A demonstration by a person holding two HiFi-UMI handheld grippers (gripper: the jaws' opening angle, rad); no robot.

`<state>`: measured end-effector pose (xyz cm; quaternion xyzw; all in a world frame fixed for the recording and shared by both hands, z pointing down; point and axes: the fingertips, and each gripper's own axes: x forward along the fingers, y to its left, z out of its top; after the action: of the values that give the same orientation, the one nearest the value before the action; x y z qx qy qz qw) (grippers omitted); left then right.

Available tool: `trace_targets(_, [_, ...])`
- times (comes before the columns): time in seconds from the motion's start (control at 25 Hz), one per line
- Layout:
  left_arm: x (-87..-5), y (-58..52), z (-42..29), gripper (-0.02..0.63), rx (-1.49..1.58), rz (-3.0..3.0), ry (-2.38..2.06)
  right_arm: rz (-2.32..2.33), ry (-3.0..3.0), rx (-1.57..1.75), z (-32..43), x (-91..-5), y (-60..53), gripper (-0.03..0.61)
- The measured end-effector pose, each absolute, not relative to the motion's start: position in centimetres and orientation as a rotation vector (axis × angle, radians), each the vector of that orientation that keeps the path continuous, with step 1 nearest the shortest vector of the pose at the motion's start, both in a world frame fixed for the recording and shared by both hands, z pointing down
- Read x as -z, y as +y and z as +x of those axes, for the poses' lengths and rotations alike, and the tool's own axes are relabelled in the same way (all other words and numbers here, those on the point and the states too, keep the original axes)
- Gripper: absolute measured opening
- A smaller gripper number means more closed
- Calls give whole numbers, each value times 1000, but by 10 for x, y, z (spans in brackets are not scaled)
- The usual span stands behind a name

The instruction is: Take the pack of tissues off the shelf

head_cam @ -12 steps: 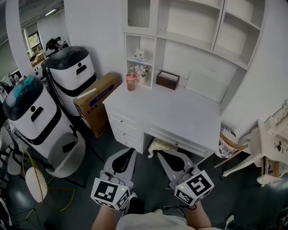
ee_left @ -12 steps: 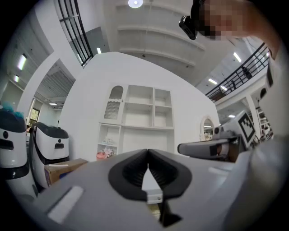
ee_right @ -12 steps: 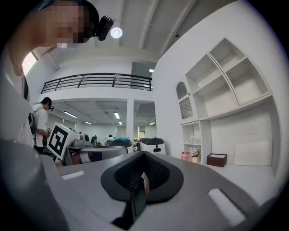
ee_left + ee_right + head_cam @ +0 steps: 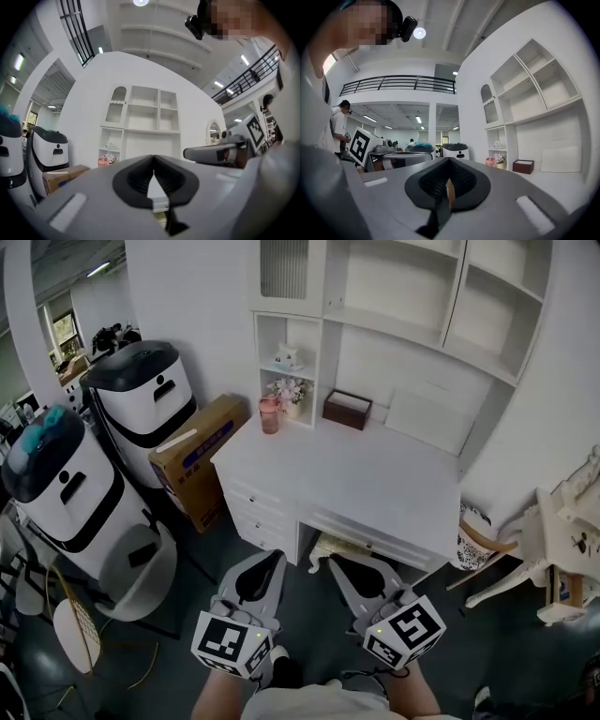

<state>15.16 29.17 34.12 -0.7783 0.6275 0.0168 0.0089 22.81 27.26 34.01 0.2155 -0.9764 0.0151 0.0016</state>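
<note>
Tissues sit way up ahead of us: we're taking the small white thing [image 4: 288, 355] in the open cubby shelf [image 4: 265, 345] at the left end of the wall unit to be the pack. It's too small for us to say which way its long side runs. Under it, on the lower shelf, there's a bunch of flowers [image 4: 292, 388]. A pink cup [image 4: 270, 413] and a brown box [image 4: 348, 409] stand on the desk [image 4: 375, 479] below.

Both tools are held low in front of us, well short of the desk's front edge. The left hand-held gripper [image 4: 270, 560] has its jaws pressed together with nothing in them, and so does the right hand-held gripper [image 4: 336, 564].

What matters for the reach: the pack lies forward and higher, across the whole desk. It's almost straight ahead of the left one and off to the left of the right one, so we'd say the left is a bit better placed. Whichever goes will need its jaws spread first.
</note>
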Motion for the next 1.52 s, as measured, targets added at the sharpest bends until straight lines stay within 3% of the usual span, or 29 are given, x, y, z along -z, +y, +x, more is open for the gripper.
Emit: trace_targets(1.52, [-352,124,4,2,-73,-2466,1940,811,-3036,-136,94,-353,108,2])
